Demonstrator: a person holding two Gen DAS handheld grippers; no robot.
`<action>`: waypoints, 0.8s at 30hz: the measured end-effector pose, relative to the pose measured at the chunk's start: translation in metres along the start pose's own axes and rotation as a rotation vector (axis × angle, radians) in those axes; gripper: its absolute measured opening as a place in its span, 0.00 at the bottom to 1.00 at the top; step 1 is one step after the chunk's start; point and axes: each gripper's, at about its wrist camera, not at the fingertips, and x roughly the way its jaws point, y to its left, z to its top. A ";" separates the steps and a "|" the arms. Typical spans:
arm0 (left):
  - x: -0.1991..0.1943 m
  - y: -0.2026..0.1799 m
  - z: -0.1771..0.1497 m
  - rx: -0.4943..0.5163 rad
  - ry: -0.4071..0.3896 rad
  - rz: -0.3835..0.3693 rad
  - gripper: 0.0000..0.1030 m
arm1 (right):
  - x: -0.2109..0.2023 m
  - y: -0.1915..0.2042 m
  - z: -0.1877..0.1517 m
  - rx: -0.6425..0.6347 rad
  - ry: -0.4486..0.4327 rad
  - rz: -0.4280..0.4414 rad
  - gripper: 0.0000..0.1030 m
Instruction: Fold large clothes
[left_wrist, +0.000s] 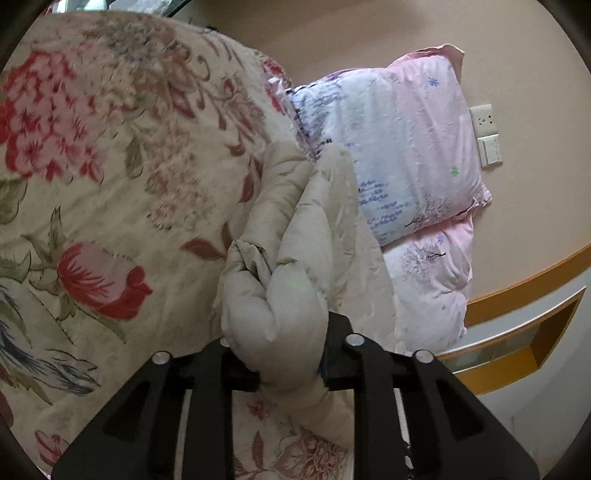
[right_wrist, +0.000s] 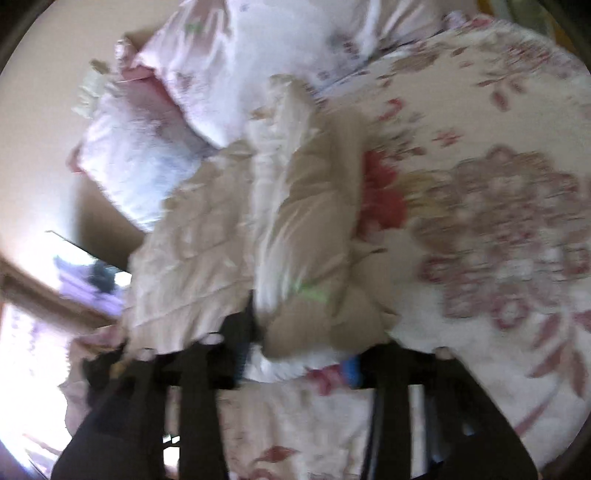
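Holding one beige puffy coat over the flowery bed, your left tool and right tool both pinch it; two pink pillows lie far right.

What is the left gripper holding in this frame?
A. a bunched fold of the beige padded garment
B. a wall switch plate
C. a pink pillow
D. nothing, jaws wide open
A: in the left wrist view the left gripper has its jaws closed on a bunched fold of the beige padded garment.

no legible text, no labels, no numbers
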 end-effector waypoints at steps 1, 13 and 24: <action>0.000 0.001 0.000 -0.001 -0.002 0.004 0.31 | -0.005 0.000 0.001 0.003 -0.030 -0.049 0.62; 0.001 -0.006 -0.005 0.093 -0.046 0.022 0.66 | 0.001 0.127 0.008 -0.415 -0.247 -0.239 0.58; 0.004 -0.008 -0.008 0.100 -0.078 0.054 0.66 | 0.091 0.208 -0.016 -0.644 -0.158 -0.243 0.48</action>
